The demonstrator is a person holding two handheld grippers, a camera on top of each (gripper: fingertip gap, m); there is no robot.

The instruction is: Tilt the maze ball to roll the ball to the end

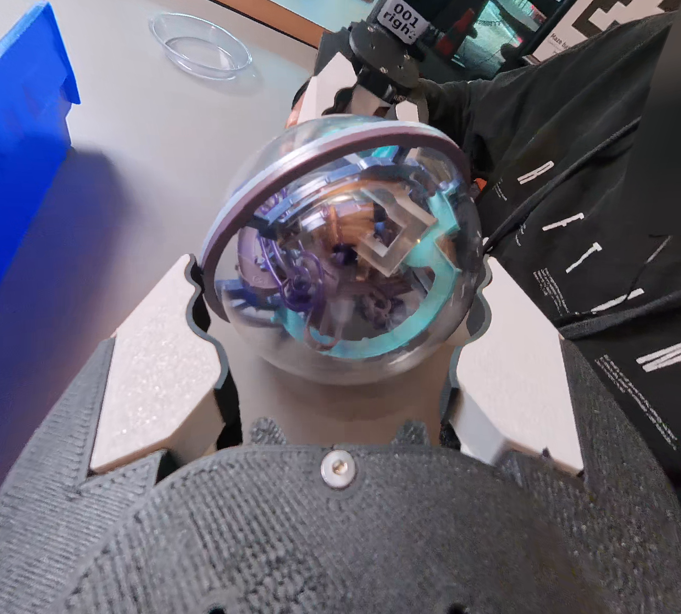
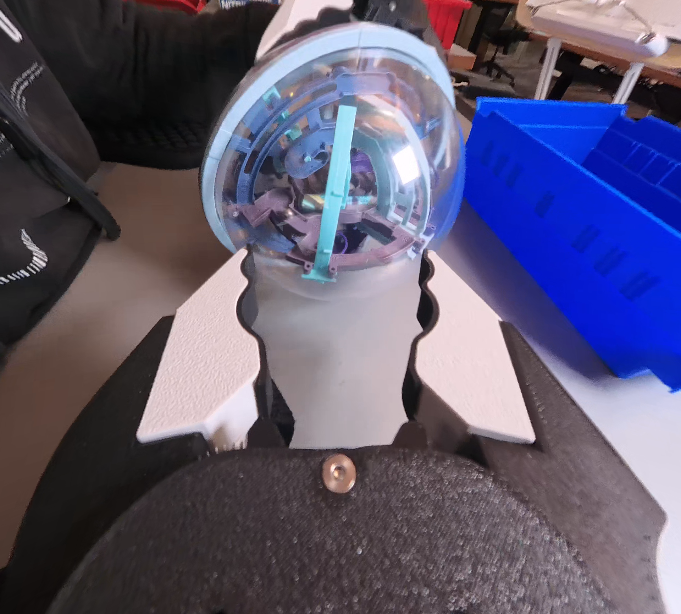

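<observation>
Nearby, a blue bin (image 2: 575,227) flanks the maze ball (image 2: 331,168); a clear dish (image 1: 201,47) beyond.

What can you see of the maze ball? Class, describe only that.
The maze ball is a clear plastic sphere with a pale blue and dark band around it, packed with teal, blue and purple tracks. It is held above the table, band tilted, between the left gripper and the right gripper, gripping from opposite sides.

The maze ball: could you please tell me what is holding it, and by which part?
Both claws hold the maze ball off the table: the left claw and right claw each clamp its clear shell from opposite sides.
</observation>
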